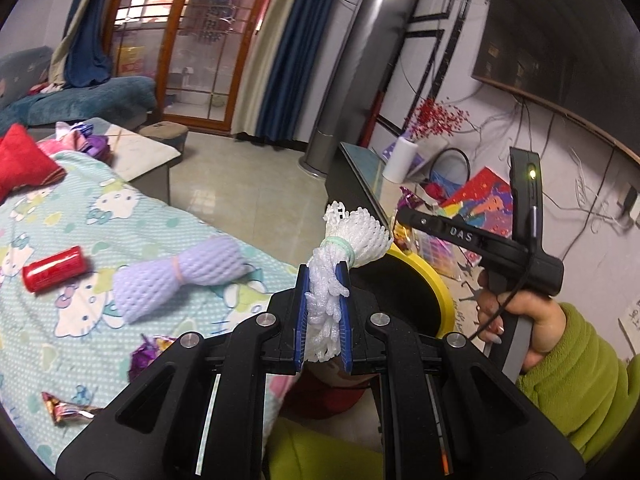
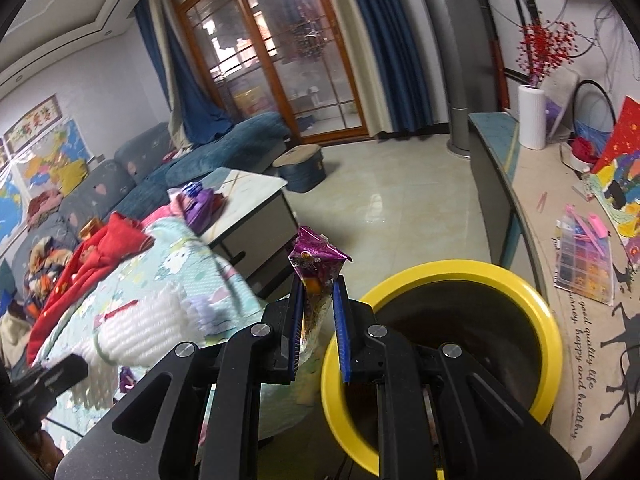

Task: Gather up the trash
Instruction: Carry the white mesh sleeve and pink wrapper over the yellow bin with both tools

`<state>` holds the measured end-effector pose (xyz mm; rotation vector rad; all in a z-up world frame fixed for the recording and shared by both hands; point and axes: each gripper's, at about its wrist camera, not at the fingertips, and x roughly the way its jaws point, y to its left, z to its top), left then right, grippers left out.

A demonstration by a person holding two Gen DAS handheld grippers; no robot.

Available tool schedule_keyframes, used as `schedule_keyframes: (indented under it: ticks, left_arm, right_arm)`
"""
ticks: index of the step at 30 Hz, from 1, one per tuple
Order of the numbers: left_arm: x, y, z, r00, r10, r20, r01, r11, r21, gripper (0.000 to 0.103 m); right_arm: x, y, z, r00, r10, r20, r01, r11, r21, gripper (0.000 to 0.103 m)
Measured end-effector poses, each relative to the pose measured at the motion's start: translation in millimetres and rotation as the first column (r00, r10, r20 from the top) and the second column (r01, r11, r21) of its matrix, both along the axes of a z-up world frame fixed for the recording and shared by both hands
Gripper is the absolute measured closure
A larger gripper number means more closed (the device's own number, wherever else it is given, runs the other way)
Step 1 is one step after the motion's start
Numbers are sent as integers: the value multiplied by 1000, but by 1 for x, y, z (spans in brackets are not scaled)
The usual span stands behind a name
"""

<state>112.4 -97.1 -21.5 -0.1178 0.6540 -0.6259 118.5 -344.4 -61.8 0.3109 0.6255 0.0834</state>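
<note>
Left wrist view shows the left gripper (image 1: 323, 304) clamped on a white foam net (image 1: 344, 248), its banded end sticking out past the blue pads. Just beyond and to the right of those fingers sits the yellow-rimmed bin (image 1: 438, 280), partly hidden behind the net. The right gripper (image 2: 318, 320) is pinched shut on a purple foil wrapper (image 2: 316, 256), and from its own camera the bin's rim (image 2: 460, 270) lies just ahead and to the right.

Both hands look to be at the carrying step, each with one piece of trash and the bin close by. The next move, as I judge it, calls for bringing each load over the dark opening before letting the jaws part; the wrapper is not yet above it.

More trash waits on the patterned blanket (image 1: 120, 208), off to the left gripper's left: a lilac foam net (image 1: 180, 276), a red cylinder (image 1: 54, 270) and foil wrappers (image 1: 66, 410). The two grippers are close together near the rim, so they could crowd each other there.
</note>
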Motion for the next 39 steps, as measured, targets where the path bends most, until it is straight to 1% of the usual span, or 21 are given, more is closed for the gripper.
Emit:
schedule_keyframes:
  ticks: [14,20,28,31,39]
  left_arm:
    - [8,-45,-16,995,-95,-32,97,994,46,95]
    - [7,-68,-21,990,-139,-37,142,987,73,95]
    - [9,-93,-35,980,-191,-50,195,974,116,95]
    - [10,-100,-42,977,-204,-65,211,969,131,95]
    - [15,-118,-58,971,-220,-91,233,956,178,95]
  right_arm:
    - [-5,-45,-13,993,-118,-15,118,993,-23,89]
    - [-7,-69,-19,984,-175,-29,175,985,-14,89]
    - [-11,-95,-29,971,-235,-40,235,972,-21,89]
    - [-11,-103,-34,968,-244,-49,244,970,-19,89]
    - [-9,-109,-47,972,-219,-83,217,976,-35,88]
